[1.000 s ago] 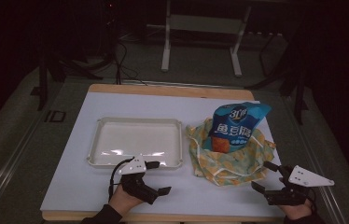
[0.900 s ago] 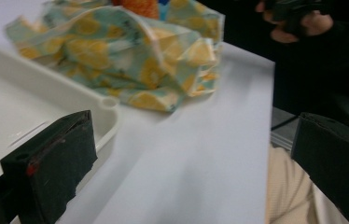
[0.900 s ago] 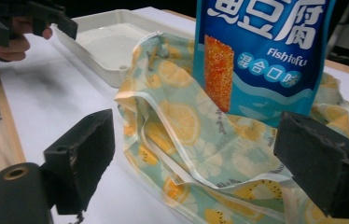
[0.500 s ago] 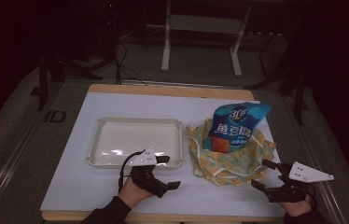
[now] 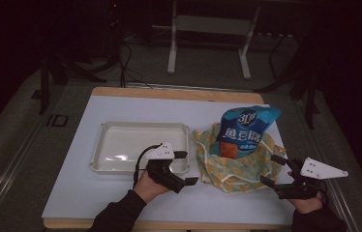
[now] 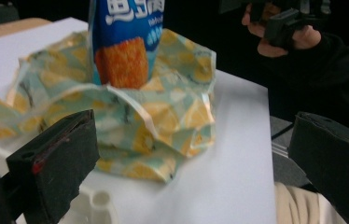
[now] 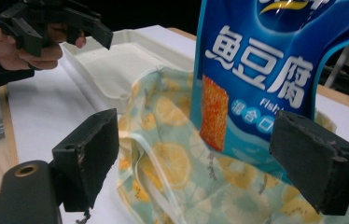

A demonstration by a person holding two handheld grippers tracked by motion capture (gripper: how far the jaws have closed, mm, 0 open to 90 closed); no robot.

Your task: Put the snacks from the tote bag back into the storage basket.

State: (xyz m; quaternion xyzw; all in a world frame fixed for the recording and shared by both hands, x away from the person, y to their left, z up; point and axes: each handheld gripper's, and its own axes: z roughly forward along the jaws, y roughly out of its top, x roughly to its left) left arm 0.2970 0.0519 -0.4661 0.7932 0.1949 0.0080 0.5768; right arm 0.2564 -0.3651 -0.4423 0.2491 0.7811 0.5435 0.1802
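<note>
A blue snack bag [image 5: 244, 130] [image 6: 126, 42] [image 7: 266, 70] stands upright inside a crumpled lemon-print bag [image 5: 234, 162] [image 6: 130, 121] [image 7: 172, 163] at the table's right. My left gripper [image 5: 185, 168] is open just left of the lemon-print bag, its jaws [image 6: 191, 158] facing that bag with nothing between them. To the bag's right, my right gripper [image 5: 272, 170] is open too, and its jaws [image 7: 196, 158] frame the bag's side without touching it.
A white tray [image 5: 106, 145] [image 7: 116, 60] lies empty left of the bag, right behind the left gripper. The white table top [image 5: 135, 104] has bare room at the back and front left. Dark floor and a metal stand [image 5: 208, 38] lie beyond.
My left gripper has moved right and turned toward the lemon-print bag. The right gripper has hardly shifted, and the bags have not moved.
</note>
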